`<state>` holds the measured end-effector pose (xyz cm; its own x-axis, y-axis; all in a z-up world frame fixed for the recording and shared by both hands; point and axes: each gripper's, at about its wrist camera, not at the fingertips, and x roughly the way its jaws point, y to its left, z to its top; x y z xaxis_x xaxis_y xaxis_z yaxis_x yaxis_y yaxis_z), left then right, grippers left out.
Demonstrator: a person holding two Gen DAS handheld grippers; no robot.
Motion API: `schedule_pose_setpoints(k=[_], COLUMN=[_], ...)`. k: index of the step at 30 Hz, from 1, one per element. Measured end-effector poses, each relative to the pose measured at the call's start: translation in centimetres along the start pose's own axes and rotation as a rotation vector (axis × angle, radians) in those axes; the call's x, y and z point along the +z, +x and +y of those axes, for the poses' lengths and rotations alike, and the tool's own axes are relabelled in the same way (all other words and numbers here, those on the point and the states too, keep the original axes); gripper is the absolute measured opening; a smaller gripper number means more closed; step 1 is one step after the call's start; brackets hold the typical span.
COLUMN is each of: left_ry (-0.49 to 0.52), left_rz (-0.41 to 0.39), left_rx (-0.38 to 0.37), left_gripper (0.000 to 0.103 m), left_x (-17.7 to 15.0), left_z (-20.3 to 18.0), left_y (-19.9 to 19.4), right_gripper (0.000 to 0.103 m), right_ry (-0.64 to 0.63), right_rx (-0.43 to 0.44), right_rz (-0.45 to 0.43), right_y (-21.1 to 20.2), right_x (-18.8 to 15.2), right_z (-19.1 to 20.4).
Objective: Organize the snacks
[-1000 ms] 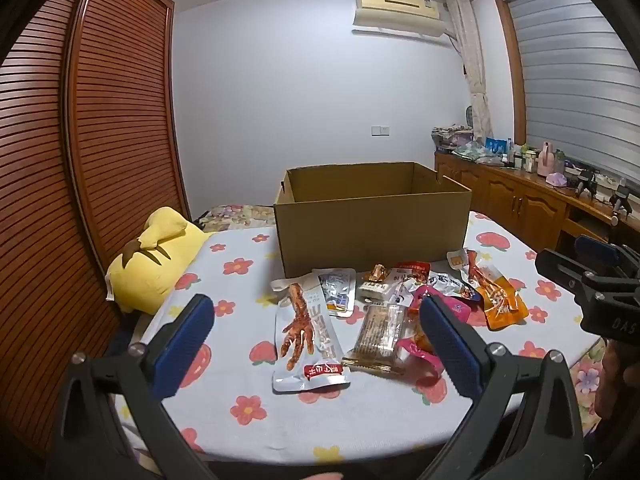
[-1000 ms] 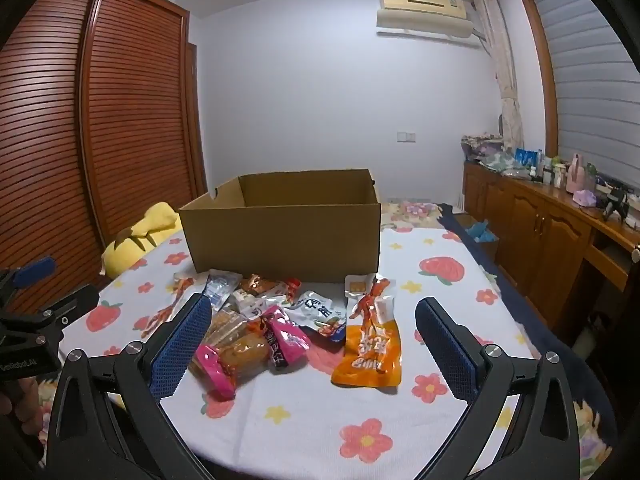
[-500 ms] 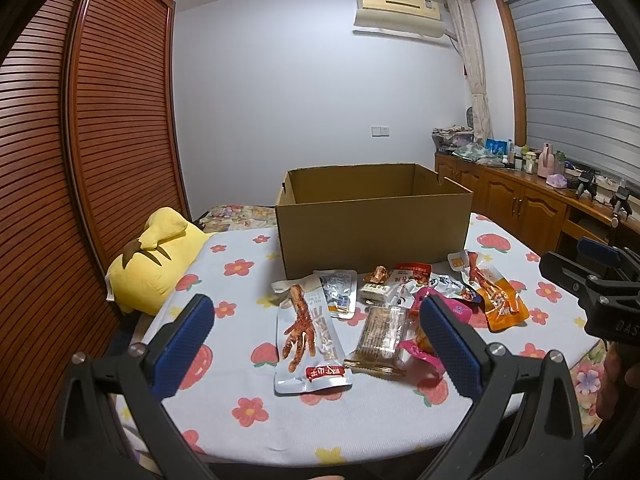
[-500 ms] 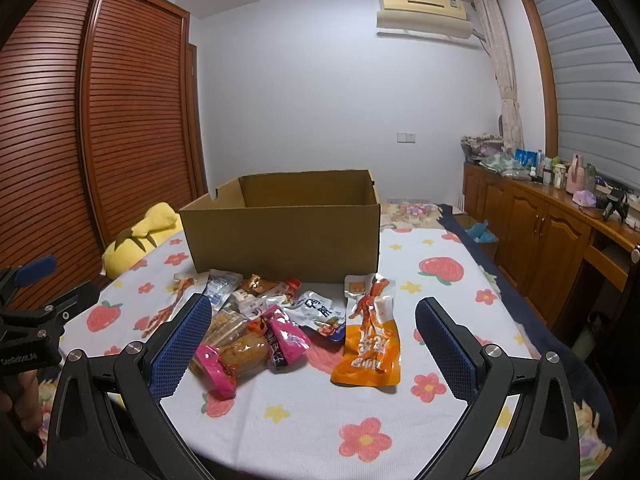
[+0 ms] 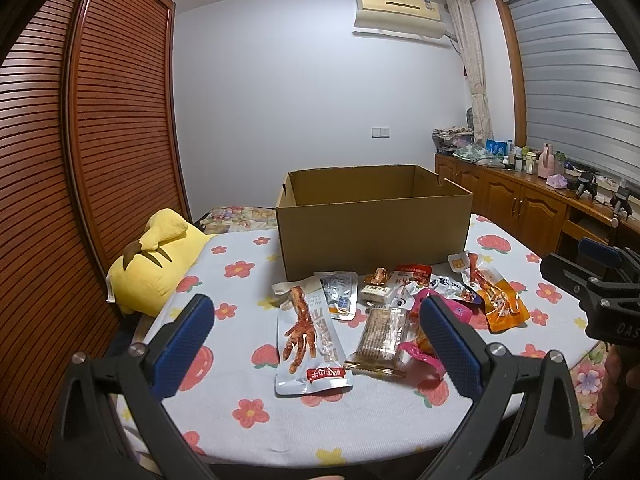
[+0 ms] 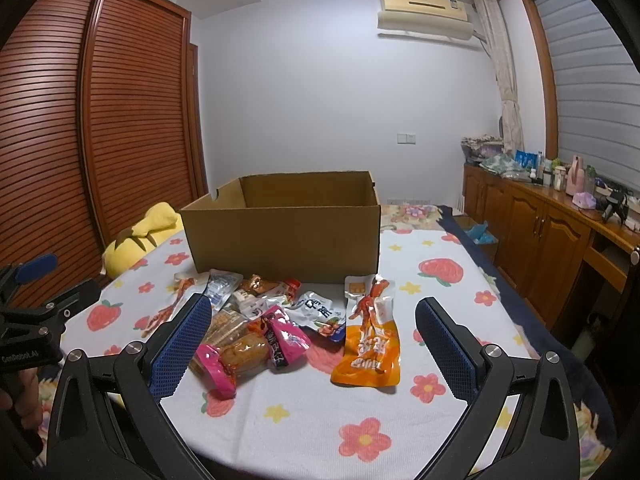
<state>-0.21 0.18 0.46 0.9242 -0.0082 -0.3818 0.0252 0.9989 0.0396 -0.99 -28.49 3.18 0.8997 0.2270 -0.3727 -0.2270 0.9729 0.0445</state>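
The left gripper (image 5: 316, 334) is hovering with its jaws spread wide and nothing between them, above the near edge of the flowered table (image 5: 240, 396). The right gripper (image 6: 314, 338) is hovering the same way, jaws wide apart and empty. The snack packets (image 6: 280, 320) are lying in a loose heap on the cloth, just in front of the open cardboard box (image 6: 284, 240). An orange packet (image 6: 370, 350) is lying at the right of the heap, and a chicken-foot packet (image 5: 310, 344) at its left.
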Motion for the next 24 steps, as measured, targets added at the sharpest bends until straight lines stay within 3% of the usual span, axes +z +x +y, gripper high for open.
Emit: schedule_pose_setpoints(k=[24], left_ry=[0.0], left_rz=[-0.016], left_rx=[-0.001], left_gripper=[0.103], left_x=[0.35], left_z=[-0.04], left_y=[-0.58], right_gripper=[0.103], right_ry=[-0.002], right_rx=[-0.001], right_rz=[-0.003], right_y=[-0.11], right_x=[-0.01], right_z=[0.07])
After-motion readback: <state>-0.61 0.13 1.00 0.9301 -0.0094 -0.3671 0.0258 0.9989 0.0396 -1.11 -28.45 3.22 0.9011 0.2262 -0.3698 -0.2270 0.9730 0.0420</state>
